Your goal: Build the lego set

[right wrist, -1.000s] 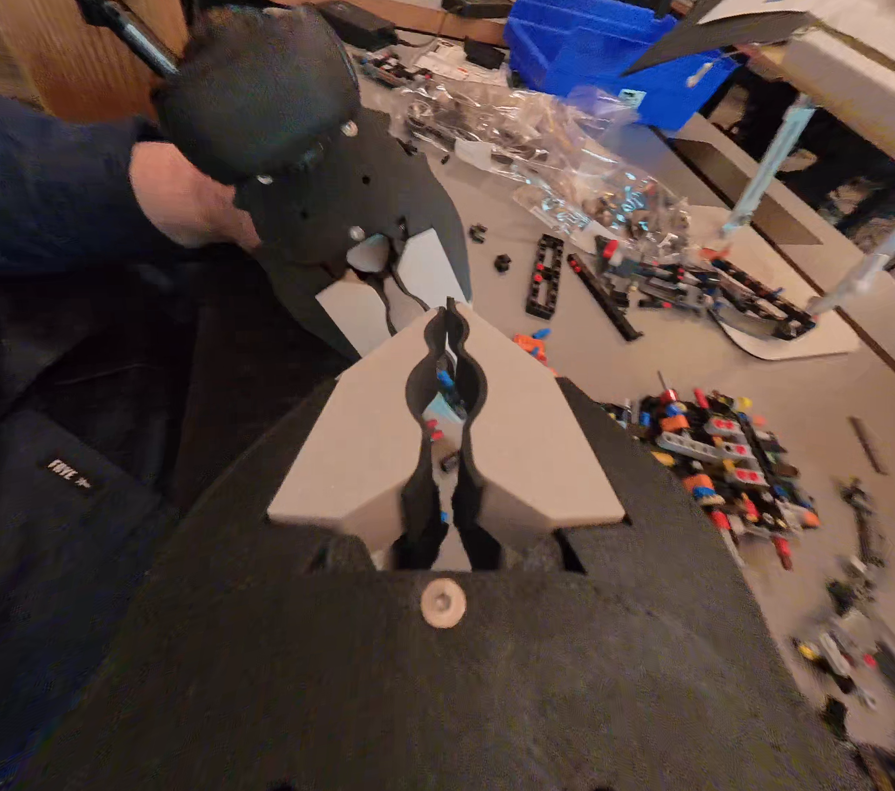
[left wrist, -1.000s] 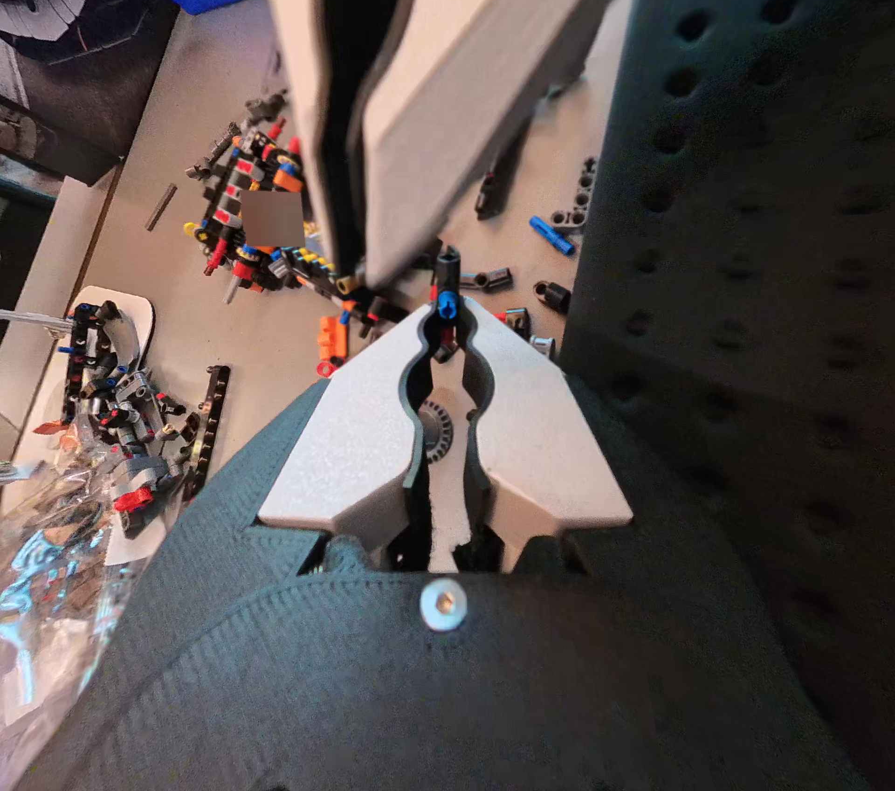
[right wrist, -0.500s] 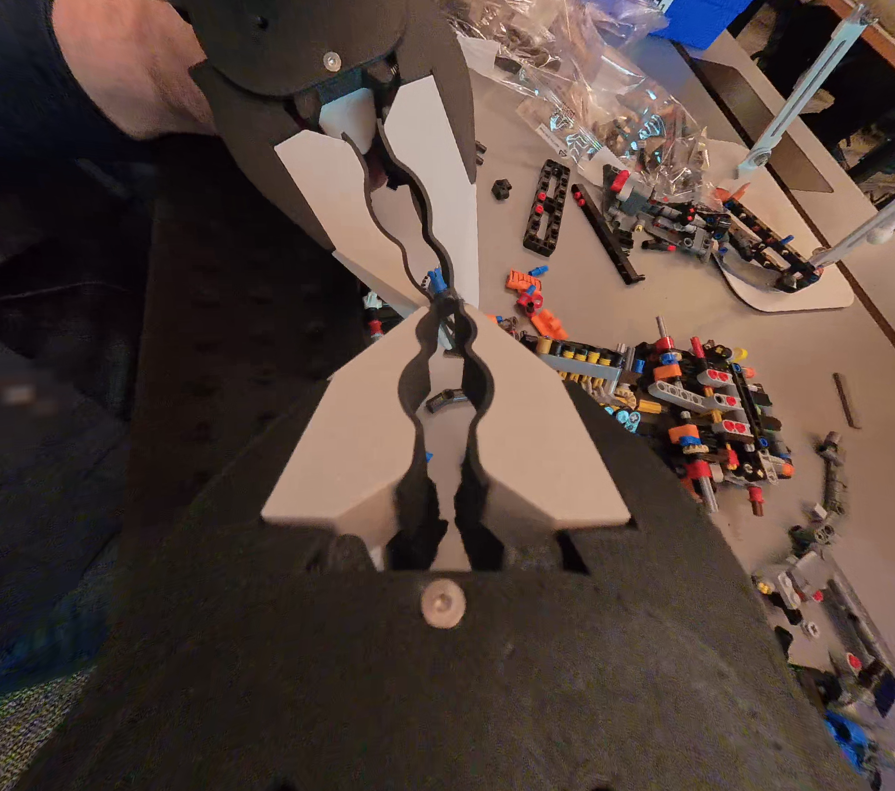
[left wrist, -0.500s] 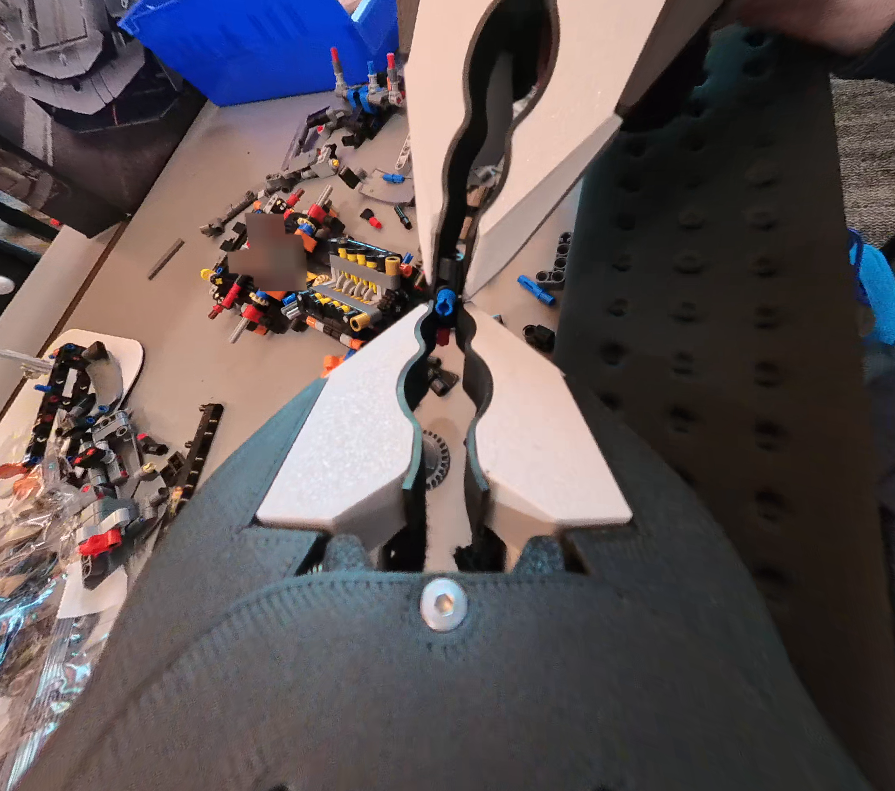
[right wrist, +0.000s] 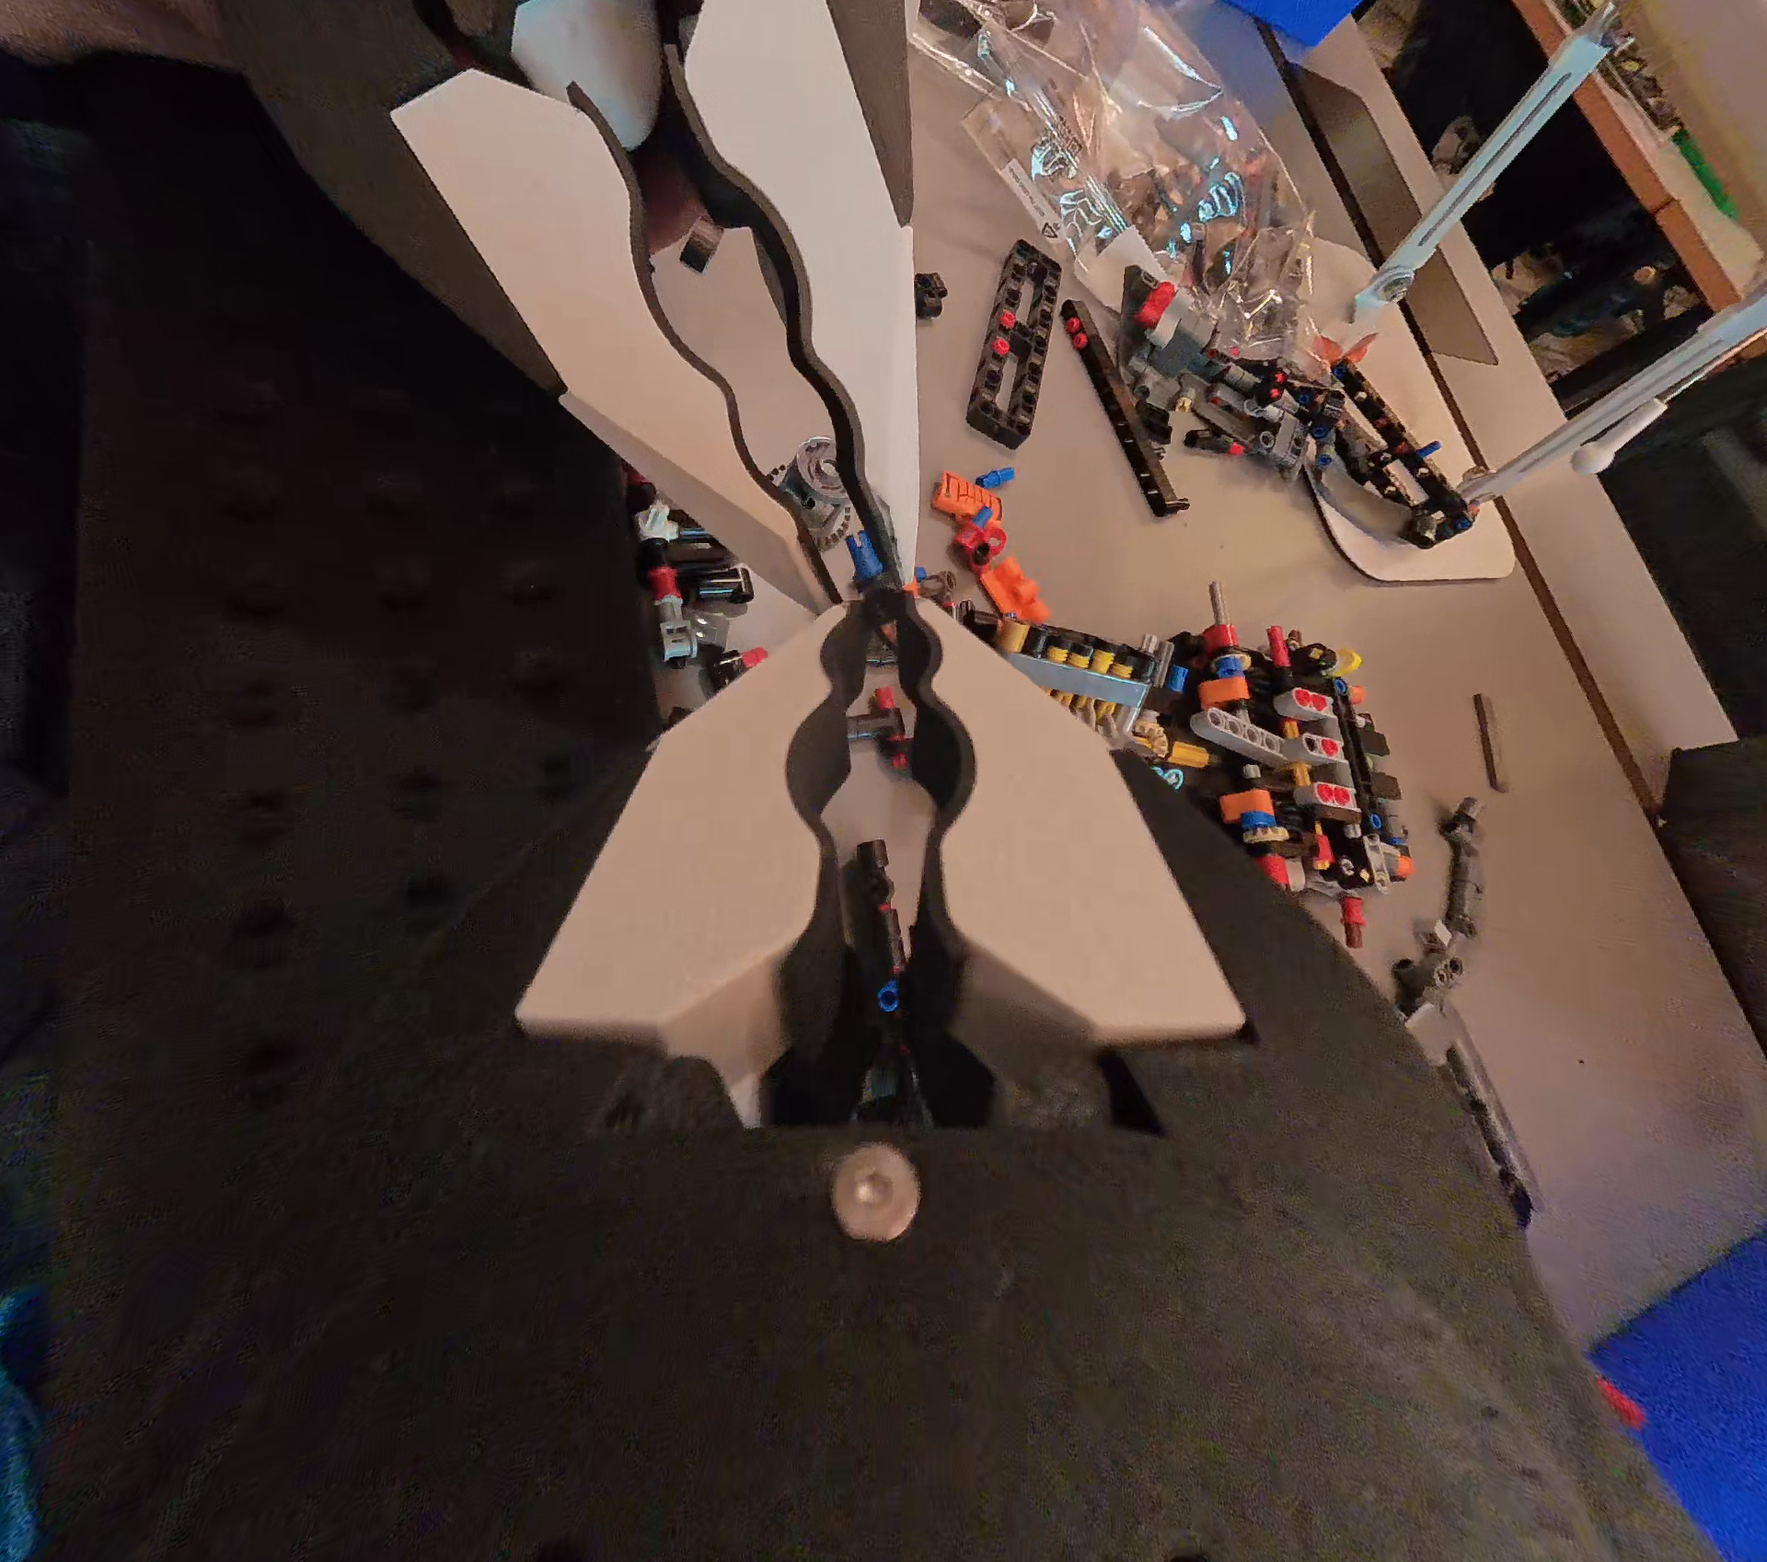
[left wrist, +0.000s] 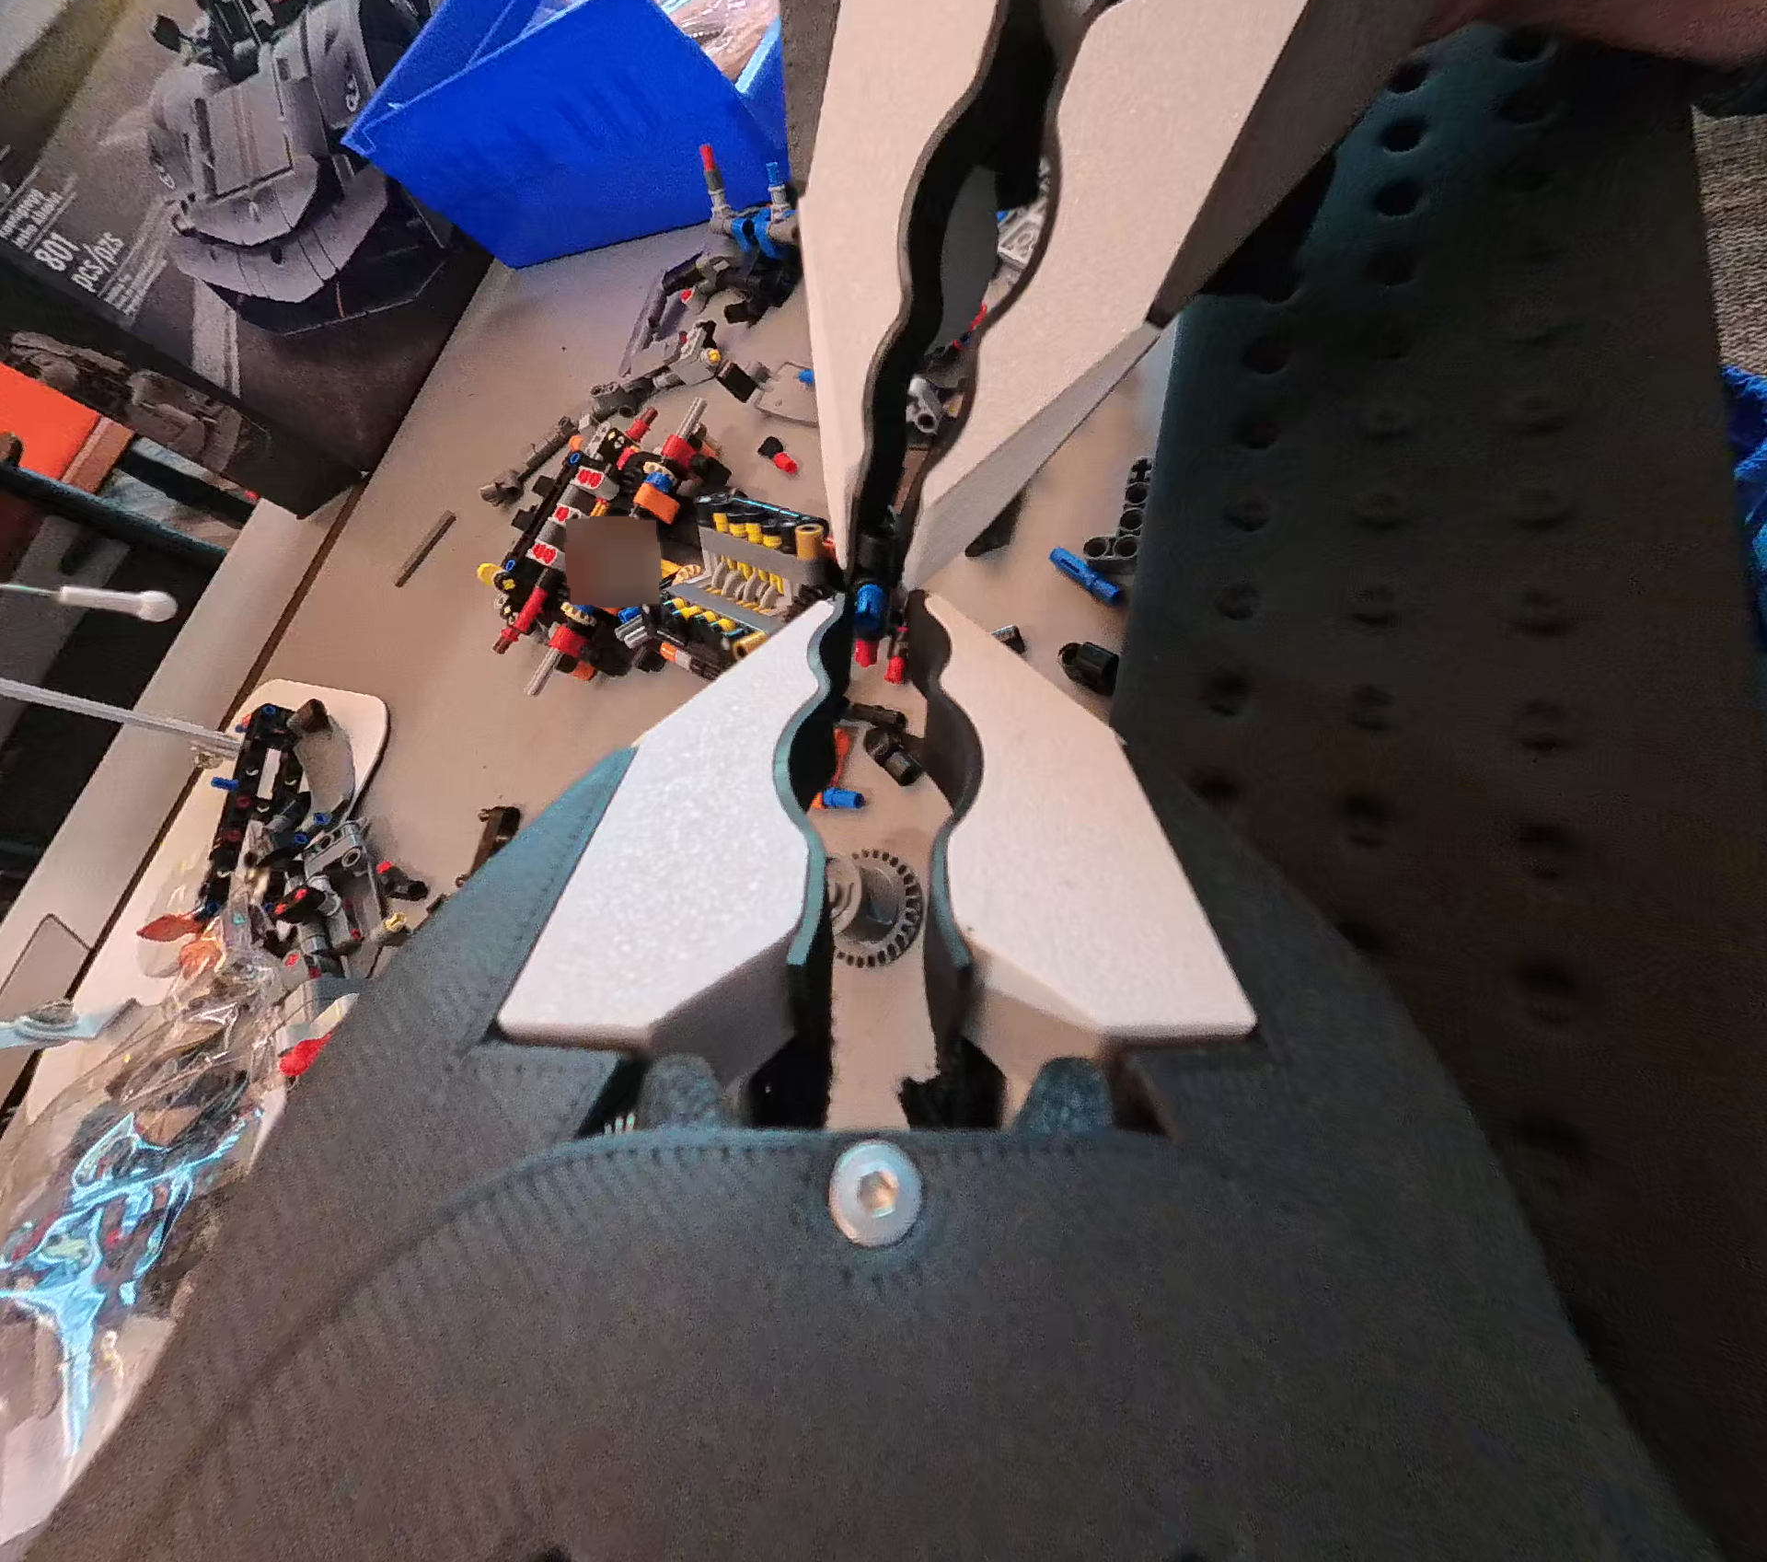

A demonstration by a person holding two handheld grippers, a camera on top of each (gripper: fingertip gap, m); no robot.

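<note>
My right gripper (right wrist: 882,608) is shut on a small black connector (right wrist: 880,606), with a blue pin (right wrist: 863,552) sticking out of its far end. In the left wrist view the right gripper (left wrist: 875,550) comes down from above, tip to tip with my left gripper (left wrist: 882,608). The black connector (left wrist: 872,550) sits in the right gripper's tips, and the blue pin (left wrist: 868,601) hangs between my left fingers. My left fingers stand apart; the pin lies near one pad with a gap to the other. Both grippers hover above the table over the partly built model (left wrist: 669,579).
The model (right wrist: 1291,751) lies on the grey table with loose pins, beams and orange parts around it. A white board (right wrist: 1415,560) carries a black sub-assembly. Plastic parts bags (right wrist: 1100,82), a blue bin (left wrist: 574,139) and the set's box (left wrist: 239,82) stand at the back. Only a small space, under 4 cm, lies between the two pairs of fingers. Both grippers' tips are roughly 15 cm from the model (right wrist: 1291,751).
The two grippers came together tip to tip. My left jaws, shut on the blue pin before, have now opened off it; the pin stays in the connector held by the right gripper.
</note>
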